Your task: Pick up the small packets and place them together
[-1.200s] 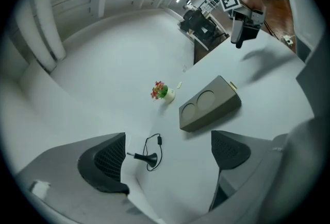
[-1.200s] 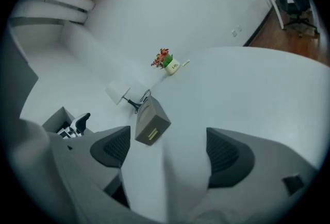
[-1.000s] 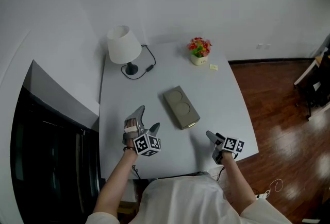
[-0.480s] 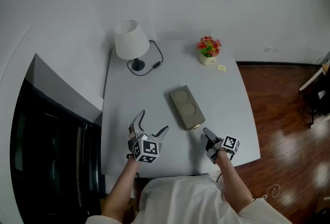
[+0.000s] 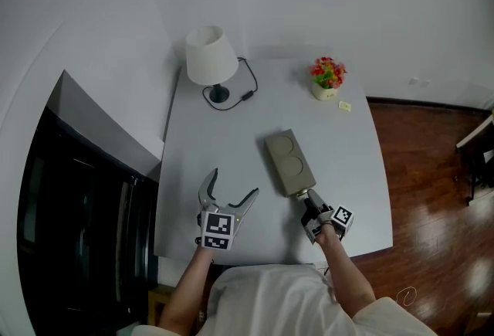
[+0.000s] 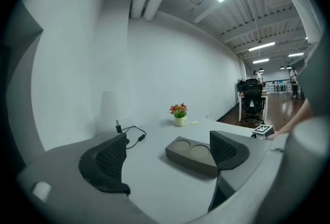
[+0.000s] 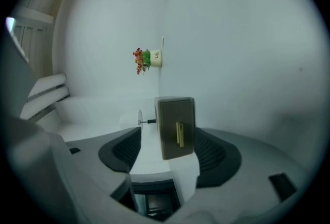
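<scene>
A grey box (image 5: 290, 163) with two round hollows lies mid-table, and a yellow tab (image 5: 303, 191) shows on its near end. A small yellow packet (image 5: 345, 106) lies far back beside the flower pot (image 5: 327, 76); the left gripper view shows the packet (image 6: 194, 123) too. My right gripper (image 5: 308, 201) is rolled on its side at the box's near end. Its jaws have just been closing and flank that end (image 7: 177, 127) without pressing it. My left gripper (image 5: 231, 184) hovers left of the box; its jaws have just closed a little, wide apart and empty (image 6: 167, 139).
A white lamp (image 5: 212, 56) and its cable (image 5: 245, 91) stand at the table's back left. The table's near edge (image 5: 262, 256) runs just under both grippers. Dark furniture (image 5: 77, 211) stands to the left and wooden floor (image 5: 440, 195) to the right.
My right gripper has slid left to the box's near end and rolled over. My left gripper has risen and rolled so that its jaws spread side by side.
</scene>
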